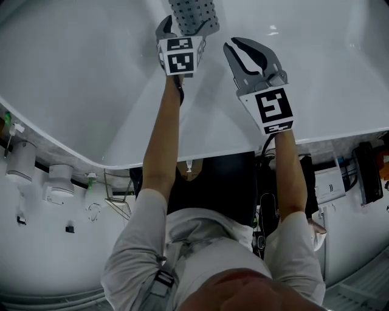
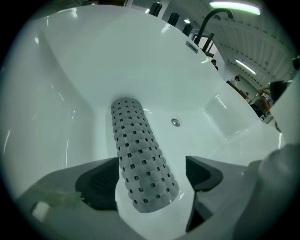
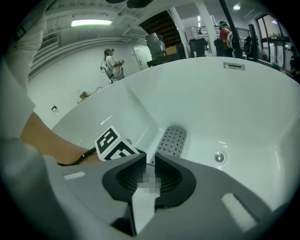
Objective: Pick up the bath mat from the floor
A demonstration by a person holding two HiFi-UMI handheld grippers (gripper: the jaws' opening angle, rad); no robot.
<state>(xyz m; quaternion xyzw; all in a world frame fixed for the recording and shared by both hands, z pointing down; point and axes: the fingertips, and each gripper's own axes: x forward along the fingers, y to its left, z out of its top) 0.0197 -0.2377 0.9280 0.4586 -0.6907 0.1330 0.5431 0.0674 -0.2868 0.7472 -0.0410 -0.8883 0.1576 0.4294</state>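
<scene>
The bath mat (image 2: 140, 159) is a grey perforated roll lying on the floor of a white bathtub (image 2: 84, 70). Its near end sits between the jaws of my left gripper (image 2: 150, 176), which stand wider than the roll; the right pad (image 2: 201, 173) is clear of it. From the head view, the left gripper (image 1: 187, 27) reaches down over the mat (image 1: 194, 13) at the top edge. My right gripper (image 1: 231, 44) hovers beside it, jaws together and empty. Beyond the right gripper (image 3: 151, 155) lies the mat (image 3: 172, 139).
The tub's drain (image 2: 175, 122) lies just right of the mat. A black faucet (image 2: 211, 21) stands on the far rim. The tub's near rim (image 1: 61, 140) runs under my arms. People (image 3: 112, 63) stand far off in the room.
</scene>
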